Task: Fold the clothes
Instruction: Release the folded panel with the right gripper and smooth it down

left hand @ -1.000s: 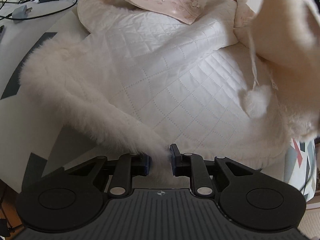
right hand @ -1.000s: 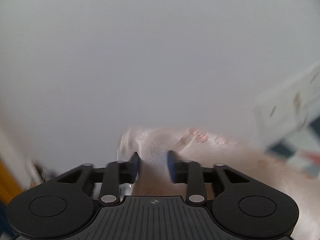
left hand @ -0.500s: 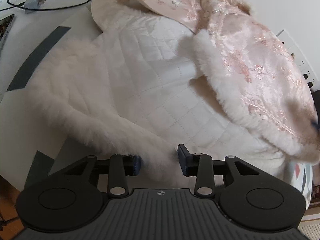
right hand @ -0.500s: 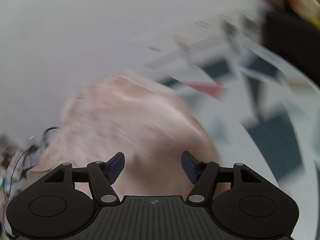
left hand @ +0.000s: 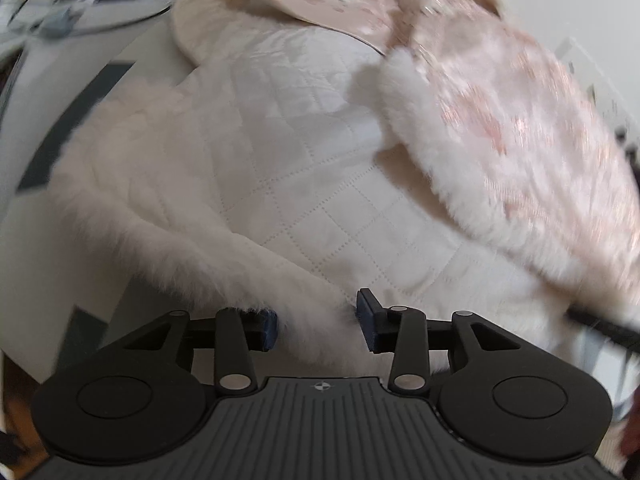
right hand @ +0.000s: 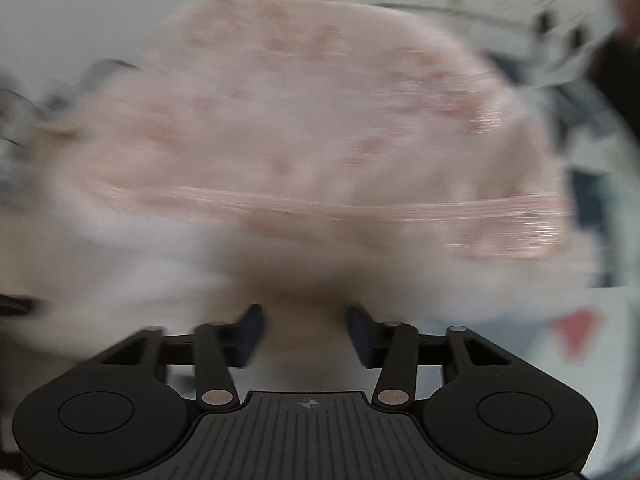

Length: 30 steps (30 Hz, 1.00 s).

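Left wrist view: left hand-held gripper (left hand: 316, 322), jaws apart, straddles the fur hem of the cream quilted, pink-brocade cape (left hand: 304, 184) stretching ahead; right hand-held gripper (right hand: 305, 334) likewise open.

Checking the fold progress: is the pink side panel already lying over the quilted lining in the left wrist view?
Yes, the pink panel with its fur edge lies folded over the right part of the quilted lining.

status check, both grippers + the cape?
Left gripper open, jaws straddling fur trim. Right gripper open, view blurred. Cape lining up, pink flap folded over right side. Nothing blocking.
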Each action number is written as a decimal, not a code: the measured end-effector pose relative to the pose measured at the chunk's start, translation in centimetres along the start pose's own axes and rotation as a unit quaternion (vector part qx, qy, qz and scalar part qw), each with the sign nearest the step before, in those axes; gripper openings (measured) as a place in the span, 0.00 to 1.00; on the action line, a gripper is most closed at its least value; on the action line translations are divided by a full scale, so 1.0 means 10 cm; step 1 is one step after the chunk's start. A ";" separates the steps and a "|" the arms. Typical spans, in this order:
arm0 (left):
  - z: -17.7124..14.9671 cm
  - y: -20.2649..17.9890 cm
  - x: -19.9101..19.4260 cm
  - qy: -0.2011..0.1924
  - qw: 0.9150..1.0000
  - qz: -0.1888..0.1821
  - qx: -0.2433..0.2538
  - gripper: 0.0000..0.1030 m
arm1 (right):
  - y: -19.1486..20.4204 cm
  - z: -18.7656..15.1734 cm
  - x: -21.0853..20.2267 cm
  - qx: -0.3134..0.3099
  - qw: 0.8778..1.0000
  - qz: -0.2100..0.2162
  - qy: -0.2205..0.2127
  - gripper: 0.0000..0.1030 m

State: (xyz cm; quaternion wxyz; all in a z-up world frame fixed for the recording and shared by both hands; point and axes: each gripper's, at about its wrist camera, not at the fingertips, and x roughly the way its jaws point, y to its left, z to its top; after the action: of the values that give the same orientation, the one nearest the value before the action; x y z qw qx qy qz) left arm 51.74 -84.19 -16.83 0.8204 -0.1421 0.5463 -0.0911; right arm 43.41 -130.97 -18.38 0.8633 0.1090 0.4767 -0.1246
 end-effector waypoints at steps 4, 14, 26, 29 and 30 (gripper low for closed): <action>0.02 0.24 -0.10 -0.019 0.999 -0.002 -0.049 0.38 | -0.25 -0.03 0.02 0.083 0.996 0.009 -0.017 0.67; 0.07 0.68 -0.22 -0.077 0.989 0.019 -0.125 0.14 | -0.23 0.00 0.12 0.050 0.998 0.029 -0.029 0.10; -0.32 0.46 -0.44 -0.006 1.000 -0.002 0.001 0.12 | -0.59 -0.70 -0.37 0.100 0.994 0.006 0.049 0.00; -0.31 0.48 -0.43 0.000 1.000 -0.005 -0.001 0.13 | -0.57 -0.82 -0.44 0.126 0.991 0.023 0.036 0.05; -0.29 0.50 -0.42 0.001 1.000 -0.007 -0.006 0.13 | -0.56 -0.83 -0.46 0.135 0.990 0.030 0.028 0.08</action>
State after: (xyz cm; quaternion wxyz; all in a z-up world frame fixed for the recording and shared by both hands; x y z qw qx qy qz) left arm 47.42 -78.57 -15.84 0.8182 -0.1513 0.5467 -0.0939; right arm 32.62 -133.20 -19.18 0.8303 0.2421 0.4761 -0.1590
